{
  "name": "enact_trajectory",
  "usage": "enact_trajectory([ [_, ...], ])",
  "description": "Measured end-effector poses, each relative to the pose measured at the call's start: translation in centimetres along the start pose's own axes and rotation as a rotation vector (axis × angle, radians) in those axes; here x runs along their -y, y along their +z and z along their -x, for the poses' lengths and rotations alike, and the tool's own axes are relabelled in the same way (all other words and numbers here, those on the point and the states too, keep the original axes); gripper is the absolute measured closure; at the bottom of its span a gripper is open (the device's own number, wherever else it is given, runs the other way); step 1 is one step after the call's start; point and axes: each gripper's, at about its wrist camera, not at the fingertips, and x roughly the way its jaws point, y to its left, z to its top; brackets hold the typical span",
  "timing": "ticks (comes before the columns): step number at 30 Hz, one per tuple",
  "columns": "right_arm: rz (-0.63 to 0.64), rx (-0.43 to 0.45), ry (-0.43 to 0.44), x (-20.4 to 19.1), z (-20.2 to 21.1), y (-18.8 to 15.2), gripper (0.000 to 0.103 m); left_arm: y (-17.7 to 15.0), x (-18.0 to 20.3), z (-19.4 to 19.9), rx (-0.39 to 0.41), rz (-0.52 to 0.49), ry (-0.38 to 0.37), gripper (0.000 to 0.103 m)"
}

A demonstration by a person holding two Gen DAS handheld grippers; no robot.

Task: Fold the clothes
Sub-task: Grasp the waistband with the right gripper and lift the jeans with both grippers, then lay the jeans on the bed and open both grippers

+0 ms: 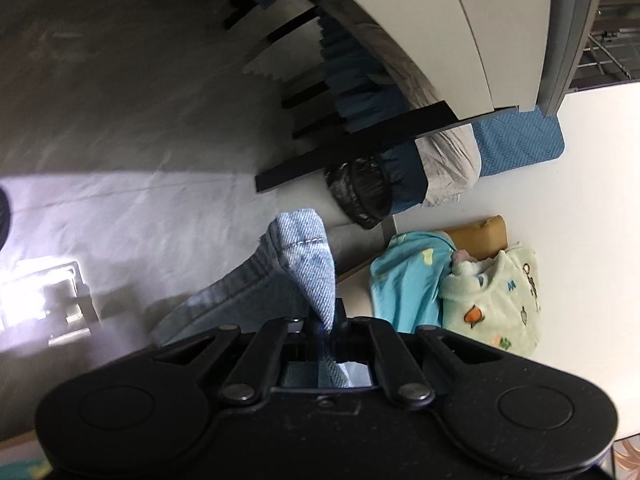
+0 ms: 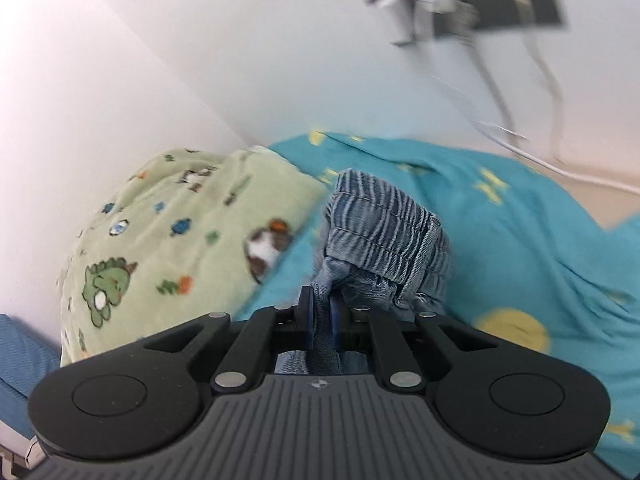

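Denim garment (image 1: 308, 264), lifted off the bed between both grippers: left gripper (image 1: 324, 320) jaws pinched on a hem, right gripper (image 2: 320, 308) jaws clamped on the elastic waistband. Judged mid-fold; next, bring held ends together.

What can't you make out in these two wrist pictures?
- Left wrist: most of the jeans cut off behind the left claw; bright glare at the left edge hides what lies there.
- Right wrist: wall cables motion-blurred; denim bunched in the right claw, its shape hidden.
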Motion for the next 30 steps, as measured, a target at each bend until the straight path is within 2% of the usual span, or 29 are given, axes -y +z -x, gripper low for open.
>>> enact_trajectory([
  [2,0.017,0.005,-0.015,-1.8,-2.7,0.5,0.095,0.8,1.8,-2.5,0.002,-0.019,0.008,0.100],
  [7,0.067,0.008,-0.064,-3.6,-10.4,0.3,0.095,2.6,6.3,-8.7,0.007,-0.067,0.028,0.100],
  [9,0.110,0.005,-0.083,-4.2,-13.5,-0.2,0.095,2.6,7.2,-11.7,0.016,-0.117,0.069,0.100],
  [13,0.151,-0.012,-0.087,-3.9,-18.1,-1.7,0.095,2.3,7.0,-16.9,0.002,-0.155,0.132,0.100],
  [16,0.194,-0.006,-0.075,-3.8,-19.7,-2.6,0.094,1.8,6.3,-18.9,-0.011,-0.192,0.155,0.099],
  [19,0.223,0.001,-0.055,-3.7,-19.8,-2.9,0.094,1.3,5.5,-19.3,-0.010,-0.191,0.141,0.095],
  [21,0.232,0.004,-0.035,-3.6,-19.5,-2.9,0.090,0.9,5.3,-18.8,-0.004,-0.186,0.127,0.082],
  [22,0.237,0.005,-0.021,-3.6,-19.2,-2.8,0.084,0.7,5.3,-18.4,-0.002,-0.183,0.119,0.073],
  [23,0.240,0.002,-0.008,-3.6,-18.9,-2.8,0.075,0.4,5.3,-17.7,0.000,-0.182,0.102,0.069],
  [25,0.241,-0.007,0.012,-3.8,-18.2,-2.7,0.062,-0.2,5.8,-16.1,0.004,-0.188,0.075,0.058],
  [30,0.208,-0.005,0.077,-3.8,-13.6,-2.7,0.056,-2.8,6.1,-11.5,-0.036,-0.195,-0.027,0.052],
])
